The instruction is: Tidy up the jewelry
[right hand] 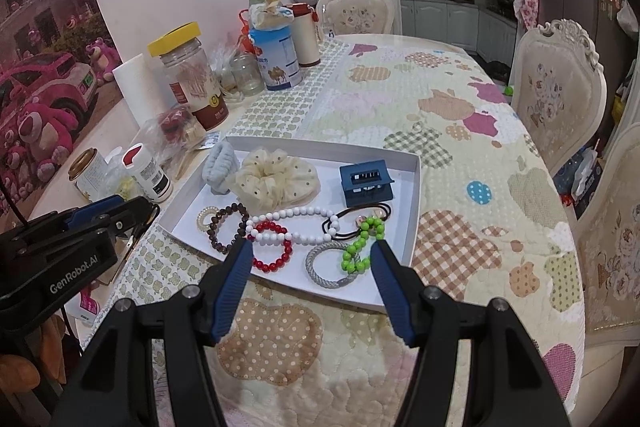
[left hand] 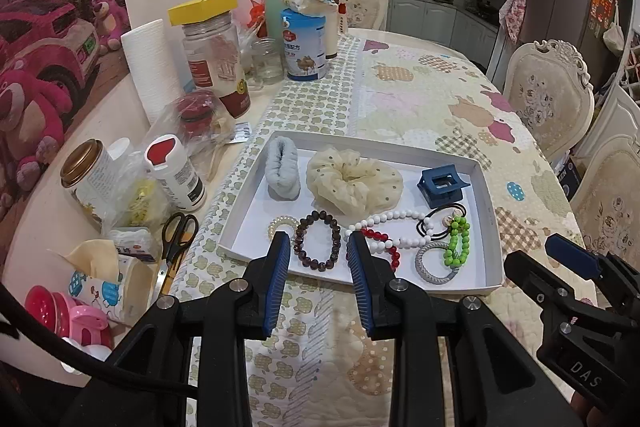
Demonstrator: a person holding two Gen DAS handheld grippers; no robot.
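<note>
A white tray (left hand: pixel 490 219) (right hand: pixel 416 211) on the quilted table holds jewelry and hair pieces. Along its far side lie a pale blue scrunchie (left hand: pixel 282 167), a cream dotted scrunchie (left hand: pixel 354 183) (right hand: pixel 276 177) and a blue claw clip (left hand: pixel 440 185) (right hand: pixel 366 183). Nearer lie a dark bead bracelet (left hand: pixel 318 241) (right hand: pixel 228 227), a white bead necklace (left hand: pixel 390 231) (right hand: pixel 296 225), a red bead bracelet (right hand: pixel 274 247), a green bead string (left hand: pixel 456 241) (right hand: pixel 362 247), a grey rope ring (left hand: pixel 436 263) (right hand: pixel 330 265) and black hair ties (right hand: pixel 352 217). My left gripper (left hand: pixel 319 245) hangs open above the tray's near edge, over the dark bracelet. My right gripper (right hand: pixel 310 249) is open and empty above the red bracelet and grey ring.
Jars, a yellow-lidded canister (left hand: pixel 214 59), a paper roll (left hand: pixel 154 71), a blue tin (left hand: pixel 304 45), scissors (left hand: pixel 176 231) and bagged items crowd the table's left side. Ornate chairs (left hand: pixel 548 99) stand to the right. Patterned cloth (right hand: pixel 460 131) spreads beyond and right of the tray.
</note>
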